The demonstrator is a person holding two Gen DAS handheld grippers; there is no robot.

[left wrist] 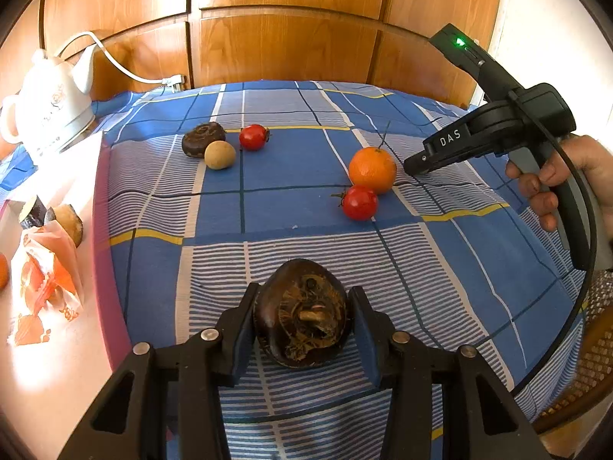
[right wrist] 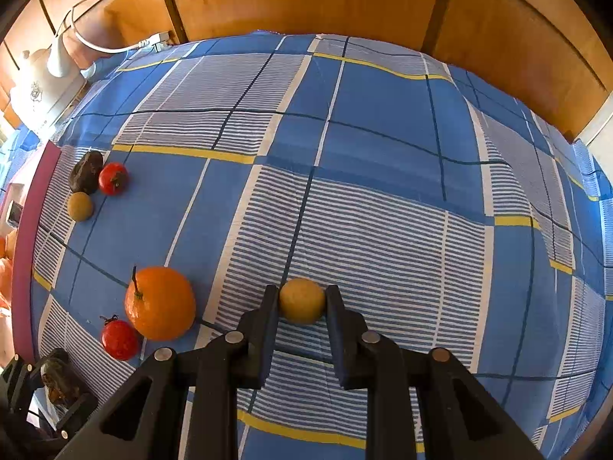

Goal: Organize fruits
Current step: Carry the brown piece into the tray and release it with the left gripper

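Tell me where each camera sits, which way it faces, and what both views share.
Left wrist: on the left tongs, looking forward across the checked cloth to the wooden panels; its fingers flank a dark brown fruit; the right hand shows.
Right wrist: on the right tongs, looking down over the cloth; its fingers flank a small yellow fruit.
Shared: the orange, tomatoes, kettle.

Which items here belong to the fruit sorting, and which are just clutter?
Job: dark fruit in left gripper, small yellow fruit in right gripper, orange, two tomatoes, brown fruit, tan fruit.
Clutter: kettle, cable, snack wrapper.
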